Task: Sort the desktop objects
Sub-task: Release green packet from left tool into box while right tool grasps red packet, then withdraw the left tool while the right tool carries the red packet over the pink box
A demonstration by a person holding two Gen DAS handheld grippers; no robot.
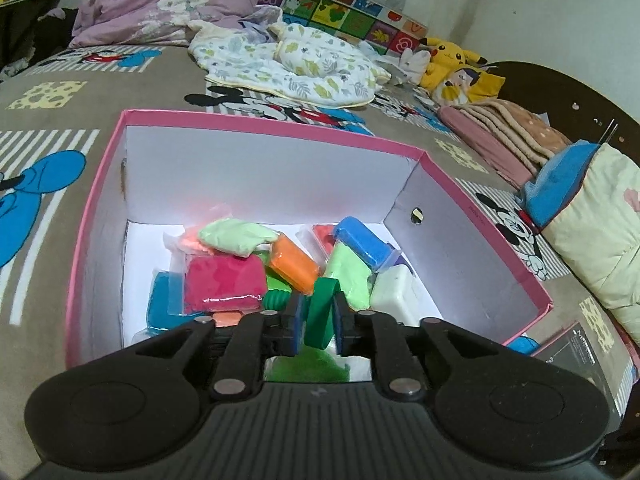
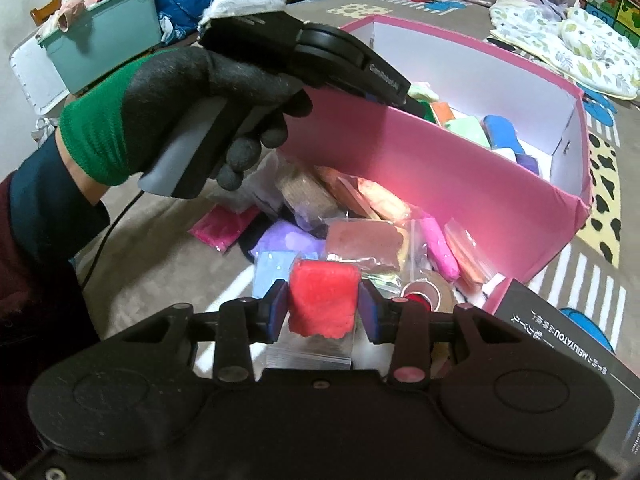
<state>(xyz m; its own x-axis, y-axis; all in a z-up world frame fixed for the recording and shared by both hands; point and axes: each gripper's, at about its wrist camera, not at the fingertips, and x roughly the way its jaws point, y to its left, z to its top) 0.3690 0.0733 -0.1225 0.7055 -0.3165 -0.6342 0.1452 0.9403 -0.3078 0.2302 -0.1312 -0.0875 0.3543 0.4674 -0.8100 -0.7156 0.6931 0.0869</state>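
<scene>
A pink box (image 1: 280,118) with white inner walls stands on the bed and holds several bagged clay packs, among them a magenta pack (image 1: 224,284), an orange pack (image 1: 292,266) and a blue pack (image 1: 362,244). My left gripper (image 1: 317,314) is inside the box, shut on a dark green clay pack (image 1: 320,316). In the right wrist view the left gripper (image 2: 416,106) reaches over the box's near wall (image 2: 420,168). My right gripper (image 2: 323,308) is shut on a red clay pack (image 2: 322,302), above a pile of bagged clay packs (image 2: 360,240) outside the box.
A tape roll (image 2: 430,294) lies in the pile beside a black carton (image 2: 560,344). A folded quilt (image 1: 592,232) and striped blanket (image 1: 508,132) lie right of the box. A teal bin (image 2: 108,44) stands at far left. The gloved hand (image 2: 192,108) holds the left gripper.
</scene>
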